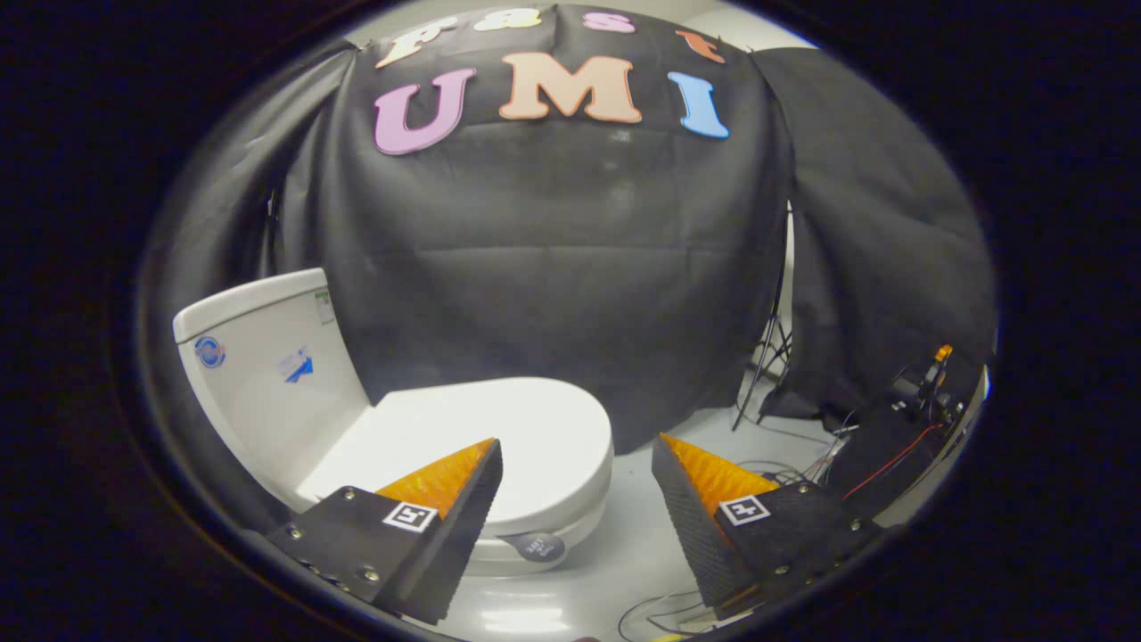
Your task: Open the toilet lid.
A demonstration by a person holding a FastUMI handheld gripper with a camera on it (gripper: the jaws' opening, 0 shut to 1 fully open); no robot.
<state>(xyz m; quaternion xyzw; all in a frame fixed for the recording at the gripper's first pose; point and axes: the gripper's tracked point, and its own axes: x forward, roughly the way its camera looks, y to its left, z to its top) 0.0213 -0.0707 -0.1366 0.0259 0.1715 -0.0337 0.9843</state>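
Spread and empty, the tongs [575,464] hang near the closed toilet lid [499,437]; its front edge looks thin, so a finger might slip off.

The spread tongs [575,464] hide part of the closed toilet lid's [526,428] near edge.

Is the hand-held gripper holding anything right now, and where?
Nothing is held. The hand-held gripper is open, its fingers spread apart above the closed toilet lid, not touching it.
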